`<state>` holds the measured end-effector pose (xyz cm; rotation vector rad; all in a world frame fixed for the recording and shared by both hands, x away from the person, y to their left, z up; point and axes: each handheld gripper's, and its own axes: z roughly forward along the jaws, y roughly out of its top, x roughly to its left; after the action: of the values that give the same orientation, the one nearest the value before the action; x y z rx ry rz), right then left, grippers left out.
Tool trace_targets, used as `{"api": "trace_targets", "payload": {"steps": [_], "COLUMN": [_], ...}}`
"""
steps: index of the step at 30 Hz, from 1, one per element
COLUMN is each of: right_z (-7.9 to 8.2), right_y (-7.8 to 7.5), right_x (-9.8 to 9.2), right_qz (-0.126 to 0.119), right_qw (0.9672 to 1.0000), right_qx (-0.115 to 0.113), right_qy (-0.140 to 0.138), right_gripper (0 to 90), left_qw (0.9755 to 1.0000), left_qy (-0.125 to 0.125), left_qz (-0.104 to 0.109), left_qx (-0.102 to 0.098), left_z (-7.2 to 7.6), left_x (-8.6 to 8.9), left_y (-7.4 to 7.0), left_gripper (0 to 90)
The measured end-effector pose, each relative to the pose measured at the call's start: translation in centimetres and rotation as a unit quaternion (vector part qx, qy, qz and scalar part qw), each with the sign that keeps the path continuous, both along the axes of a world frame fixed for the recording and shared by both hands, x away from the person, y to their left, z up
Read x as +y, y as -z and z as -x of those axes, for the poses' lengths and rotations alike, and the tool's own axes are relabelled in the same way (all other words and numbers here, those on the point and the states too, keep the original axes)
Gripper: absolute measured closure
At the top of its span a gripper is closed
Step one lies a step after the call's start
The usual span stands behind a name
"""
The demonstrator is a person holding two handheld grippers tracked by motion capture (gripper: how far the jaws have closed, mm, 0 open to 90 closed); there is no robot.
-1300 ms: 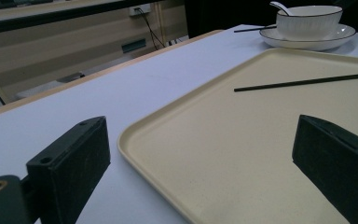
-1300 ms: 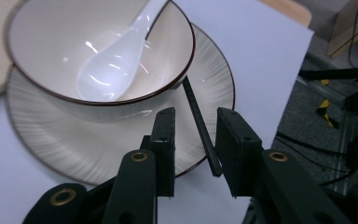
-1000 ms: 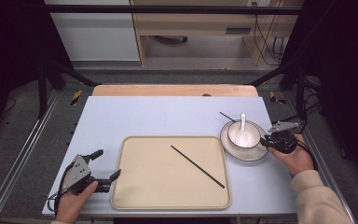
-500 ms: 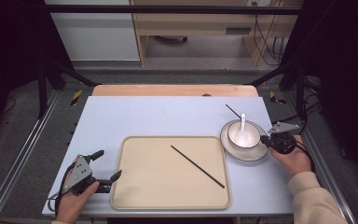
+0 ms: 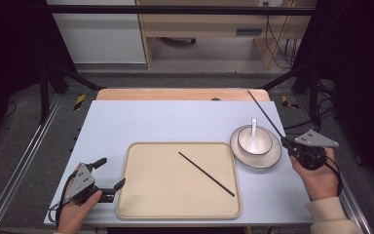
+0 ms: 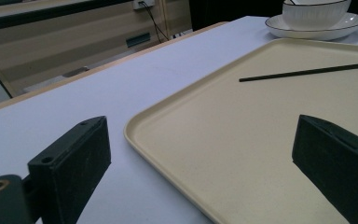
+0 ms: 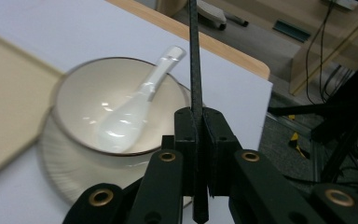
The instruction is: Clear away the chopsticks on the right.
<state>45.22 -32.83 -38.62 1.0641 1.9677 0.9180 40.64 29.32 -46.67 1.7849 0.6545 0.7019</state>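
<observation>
Pale blue desk (image 5: 175,122) carries everything. One chopstick (image 7: 195,60) is clamped in the right gripper (image 5: 292,145), lifted beside the bowl (image 5: 254,140) with its spoon (image 5: 252,139); its mate (image 5: 206,173) already lies on the tray (image 5: 141,204). Placing this second one seems left. Left gripper (image 5: 108,173) rests apart at the tray's corner, nothing blocking.

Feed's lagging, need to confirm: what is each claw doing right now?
Left claw: open, holding nothing, at the tray edge.
Right claw: closed on a chopstick.

Table (image 5: 175,122): tray (image 5: 141,195), saucer (image 5: 260,161) resting directly.
</observation>
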Motion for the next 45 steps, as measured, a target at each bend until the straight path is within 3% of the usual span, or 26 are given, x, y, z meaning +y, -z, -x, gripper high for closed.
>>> {"api": "trace_targets", "payload": {"steps": [4, 9, 14, 18, 23, 27, 30, 36, 41, 45], "right_z": [2.2, 3.9, 4.8, 5.0, 5.4, 5.6, 5.5, 5.5, 6.0, 6.0], "right_y": [-0.8, -0.5, 1.3, 3.1, 4.5, 5.6, 6.1, 7.3, 7.2, 7.4], "right_x": [2.8, 6.9, 11.6, 14.0, 15.6, 17.0, 17.5, 18.0, 17.8, 17.5], "right_qz": [-0.017, -0.012, -0.002, 0.001, -0.011, -0.001, 0.004, 0.024, 0.028, 0.01], "right_qw": [0.9993, 0.9966, 0.9901, 0.9836, 0.9769, 0.9698, 0.967, 0.9645, 0.9671, 0.9668], "right_qx": [0.001, 0.019, 0.063, 0.1, 0.138, 0.169, 0.184, 0.21, 0.211, 0.215], "right_qy": [-0.034, -0.079, -0.126, -0.15, -0.163, -0.176, -0.176, -0.159, -0.139, -0.138], "right_gripper": [85.1, 85.2, 85.2, 85.2, 85.1, 85.1, 85.1, 85.0, 85.0, 83.5], "left_qw": [1.0, 1.0, 1.0, 1.0, 1.0, 1.0, 1.0, 1.0, 0.9999, 1.0], "left_qy": [0.0, 0.001, 0.001, 0.001, 0.0, -0.001, -0.003, -0.007, -0.01, -0.007], "left_qz": [-0.001, 0.0, -0.001, -0.001, -0.003, -0.001, 0.0, -0.001, 0.003, 0.003], "left_qx": [0.0, 0.0, 0.0, -0.001, -0.001, -0.001, 0.002, 0.003, -0.002, 0.0], "left_z": [0.0, 0.0, 0.1, 0.1, 0.1, 0.0, 0.0, 0.4, 0.5, 0.4], "left_x": [-0.1, -0.2, -0.1, -0.2, -0.3, -0.3, -0.2, 0.1, 0.1, 0.0], "left_y": [-0.1, 0.0, 0.0, -0.1, -0.1, -0.2, -0.1, 0.0, -0.3, -0.2], "left_gripper": [4.1, 4.1, 4.1, 4.1, 4.2, 4.2, 4.2, 4.2, 4.3, 4.3]}}
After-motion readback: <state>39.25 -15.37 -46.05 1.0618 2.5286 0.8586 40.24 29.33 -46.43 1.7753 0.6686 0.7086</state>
